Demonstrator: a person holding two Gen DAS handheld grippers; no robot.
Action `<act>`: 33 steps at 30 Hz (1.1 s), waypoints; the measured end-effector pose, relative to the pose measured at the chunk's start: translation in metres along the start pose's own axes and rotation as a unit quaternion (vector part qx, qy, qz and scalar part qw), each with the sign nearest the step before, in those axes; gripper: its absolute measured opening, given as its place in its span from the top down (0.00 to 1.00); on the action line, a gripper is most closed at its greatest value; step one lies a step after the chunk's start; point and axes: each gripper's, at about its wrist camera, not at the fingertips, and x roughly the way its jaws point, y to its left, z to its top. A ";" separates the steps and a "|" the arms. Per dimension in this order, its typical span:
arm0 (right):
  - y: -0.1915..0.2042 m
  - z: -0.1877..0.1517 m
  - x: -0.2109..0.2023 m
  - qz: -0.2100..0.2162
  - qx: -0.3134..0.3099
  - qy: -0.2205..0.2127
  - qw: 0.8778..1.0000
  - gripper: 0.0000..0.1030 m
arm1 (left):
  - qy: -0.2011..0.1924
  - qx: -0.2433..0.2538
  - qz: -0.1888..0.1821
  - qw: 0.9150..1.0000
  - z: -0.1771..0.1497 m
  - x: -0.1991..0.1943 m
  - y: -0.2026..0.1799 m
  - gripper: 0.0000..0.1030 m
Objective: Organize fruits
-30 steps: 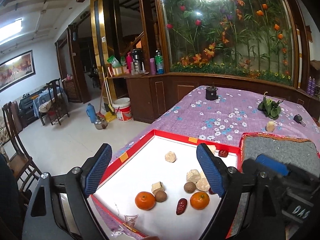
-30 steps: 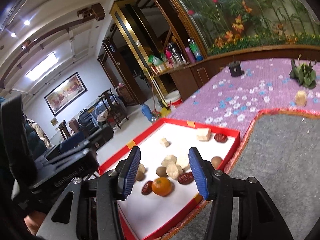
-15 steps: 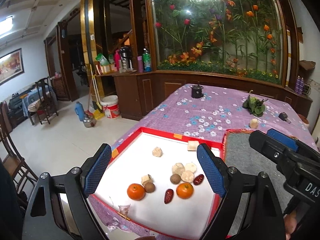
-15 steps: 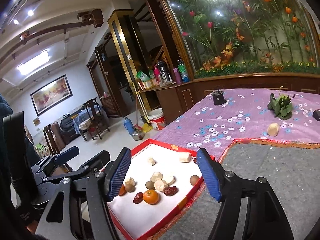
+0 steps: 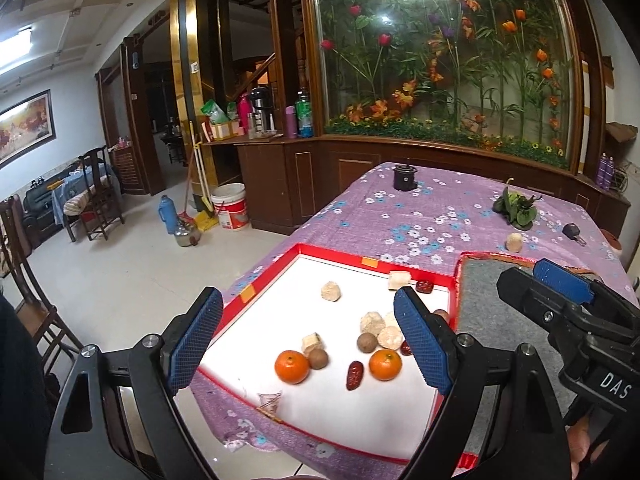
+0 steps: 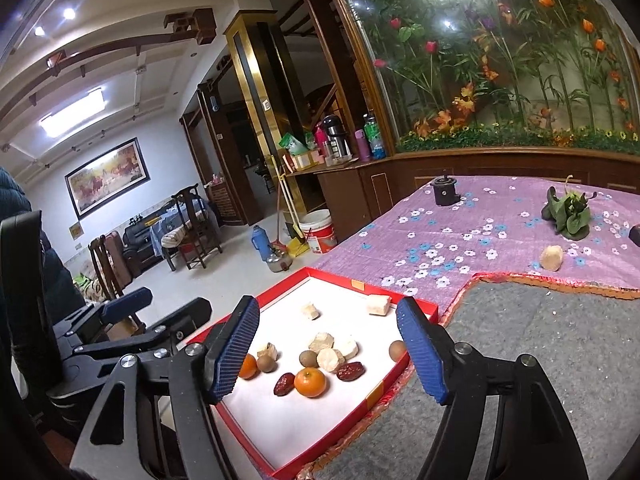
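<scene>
We hold the left gripper (image 5: 308, 344) over the near left corner of the red tray (image 5: 336, 255), tilted down toward it. Its jaws stand wide apart and released, with nothing between the blue pads (image 5: 195, 342).

The tray sits at the near left of the surface (image 5: 420, 208), its long sides running from near to far in the left wrist view, and the fruits lie loose on its white floor. Going left to right there, we see 1 tangerine (image 5: 292, 367) with a brown longan (image 5: 318, 359) touching its right side and a pale chunk (image 5: 312, 342) just beyond. A dark red date (image 5: 354, 375) lies with its long axis running near to far, tipped slightly right at the far end. Right of it sits a 2nd tangerine (image 5: 385, 365), and just beyond are another longan (image 5: 366, 342) and 3 pale lumps (image 5: 372, 322) bunched together. Farther off, a single pale lump (image 5: 331, 291) lies alone, and a pale block (image 5: 399, 279) and a red date (image 5: 424, 286) rest against the far wall.

Right of the tray lies a grey felt mat (image 6: 540, 360), touching the tray's right edge.

We hold the right gripper (image 6: 328, 350) to the right, above the mat's near edge, angled down and leftward toward the tray. Its jaws are opening and grasp nothing; the fruits seen between them lie well below on the tray.
</scene>
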 end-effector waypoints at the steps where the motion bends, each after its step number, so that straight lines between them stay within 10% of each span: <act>1: 0.001 -0.001 0.001 0.001 -0.001 0.002 1.000 0.29 | -0.001 -0.002 0.001 1.000 0.000 -0.001 0.001 0.15; 33: 0.015 -0.002 -0.001 0.011 -0.013 0.001 1.000 0.29 | -0.005 -0.002 -0.019 1.000 -0.001 -0.018 0.009 0.15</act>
